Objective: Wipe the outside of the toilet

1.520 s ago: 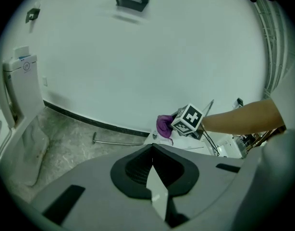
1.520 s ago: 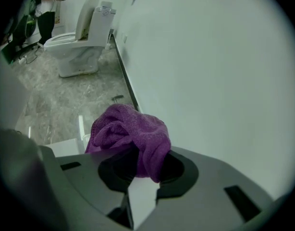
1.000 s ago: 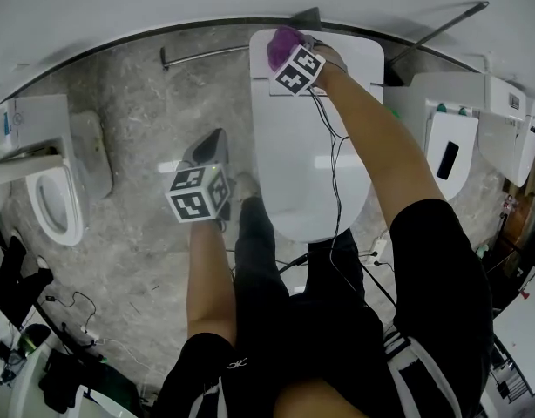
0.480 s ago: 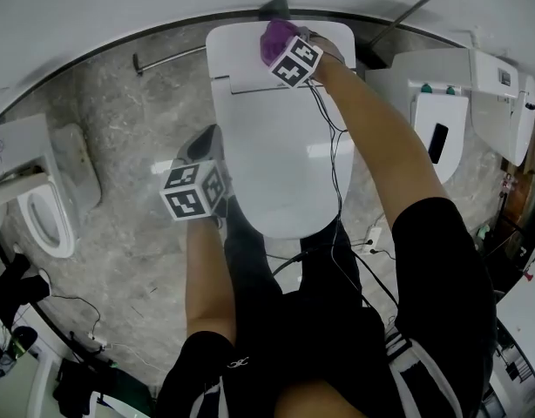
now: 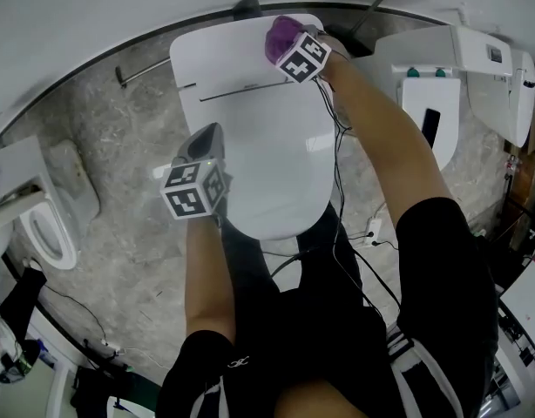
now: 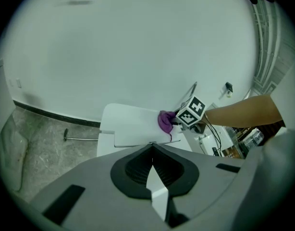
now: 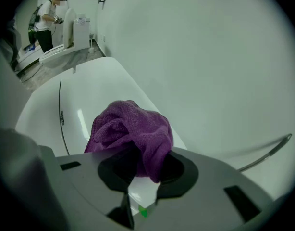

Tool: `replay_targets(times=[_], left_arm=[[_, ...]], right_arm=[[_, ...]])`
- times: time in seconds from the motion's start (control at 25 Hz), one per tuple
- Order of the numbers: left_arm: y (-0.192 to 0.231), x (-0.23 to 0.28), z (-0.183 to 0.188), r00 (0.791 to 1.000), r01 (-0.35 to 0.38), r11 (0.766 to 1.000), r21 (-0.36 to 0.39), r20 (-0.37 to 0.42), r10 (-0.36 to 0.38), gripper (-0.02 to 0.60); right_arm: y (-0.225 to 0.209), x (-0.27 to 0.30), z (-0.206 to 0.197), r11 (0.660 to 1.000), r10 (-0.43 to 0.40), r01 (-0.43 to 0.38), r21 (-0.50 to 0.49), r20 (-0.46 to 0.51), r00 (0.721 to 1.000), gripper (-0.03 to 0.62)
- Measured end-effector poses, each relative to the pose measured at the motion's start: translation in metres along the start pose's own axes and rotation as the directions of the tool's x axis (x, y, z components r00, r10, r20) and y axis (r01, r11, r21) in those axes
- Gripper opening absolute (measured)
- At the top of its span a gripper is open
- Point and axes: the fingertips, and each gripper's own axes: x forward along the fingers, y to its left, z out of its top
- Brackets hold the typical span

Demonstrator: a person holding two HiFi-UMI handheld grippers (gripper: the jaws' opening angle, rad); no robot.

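A: How did the toilet [image 5: 267, 146] look?

B: Its lid and shell were smooth white plastic, glossy enough to carry soft highlights.

A: And the purple cloth [image 7: 130, 129]?

B: Matt, with a fine looped weave like microfibre, bunched in soft folds. The right tongs [image 7: 142, 194] had a matt grey plastic body with black insets.

A: What about the floor [image 5: 119, 155]?

B: Mottled grey and stone-like, dull and somewhat rough. A thin rod [image 5: 150, 65] low by the wall [image 6: 138, 42] had a metallic sheen, and the wall itself was plain, smooth, matt white.
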Motion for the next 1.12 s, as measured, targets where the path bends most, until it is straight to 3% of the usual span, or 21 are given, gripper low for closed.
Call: replay_targets(times=[0.28,0.6,1.0,1.12], left_arm=[[-0.062,0.029,-0.003,0.999,0.035,0.996,0.078,-0.023,-0.033,0.007],[-0.11,0.05,-0.016,0.999,0.019,0.998,0.054,-0.052,-0.017,0.007],[-0.16,0.093,-0.023,0.996,-0.018,0.992,0.127,-0.085,0.029,0.007],[-0.172,0.109,-0.025,0.995,-0.025,0.99,0.14,-0.089,0.037,0.007]], right_arm=[[-0.022,-0.005,-0.043,1.0,-0.002,0.002,-0.003,-0.004,1.0,0.092],[-0.05,-0.008,-0.078,0.999,0.038,-0.038,0.008,0.038,0.999,0.094],[-0.069,0.006,-0.115,0.99,0.062,-0.046,-0.132,0.118,0.991,0.094],[-0.071,0.017,-0.123,0.983,0.073,-0.054,-0.175,0.103,0.992,0.094]])
